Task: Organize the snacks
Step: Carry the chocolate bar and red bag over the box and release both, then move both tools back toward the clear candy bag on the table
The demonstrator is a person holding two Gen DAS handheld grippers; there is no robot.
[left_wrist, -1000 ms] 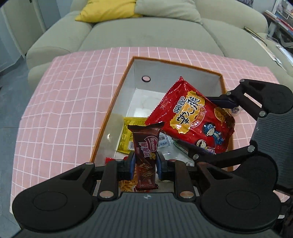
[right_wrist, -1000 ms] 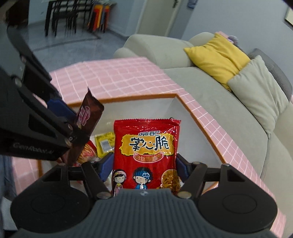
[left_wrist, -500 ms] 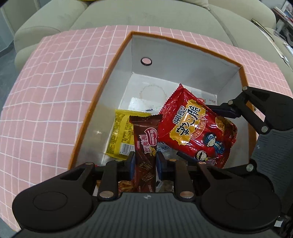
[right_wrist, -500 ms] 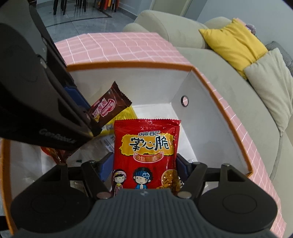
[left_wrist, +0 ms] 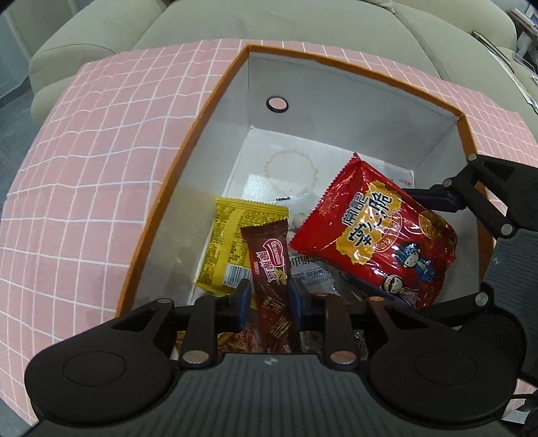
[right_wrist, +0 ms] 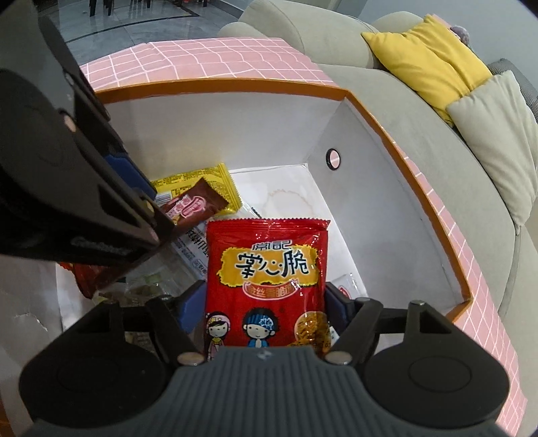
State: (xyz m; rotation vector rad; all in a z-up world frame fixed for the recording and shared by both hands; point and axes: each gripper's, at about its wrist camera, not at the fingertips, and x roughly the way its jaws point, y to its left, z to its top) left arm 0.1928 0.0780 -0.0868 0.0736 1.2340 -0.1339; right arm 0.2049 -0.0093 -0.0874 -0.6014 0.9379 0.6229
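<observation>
An orange-rimmed white box (left_wrist: 188,141) stands on the pink checked tablecloth (left_wrist: 101,168). My left gripper (left_wrist: 270,295) is low inside it. Its jaws are opening around a brown chocolate wafer bar (left_wrist: 269,262), which stands between the pads with a thin gap on its left side. My right gripper (right_wrist: 265,302) also reaches into the box. Its pads still press both edges of a red snack bag (right_wrist: 265,269) while its jaws begin opening. The bag (left_wrist: 376,235) hangs tilted over the box floor.
A yellow packet (left_wrist: 232,245), a clear-wrapped pack (left_wrist: 309,265) and other snacks lie on the box floor near the left wall. The far half of the floor (left_wrist: 289,168) is bare. A beige sofa (left_wrist: 269,20) with a yellow cushion (right_wrist: 423,57) stands behind the table.
Both grippers have sunk from above the rim down into the box with their snacks. The brown bar now leans lower over the yellow packet, and the left pads have eased off it.
</observation>
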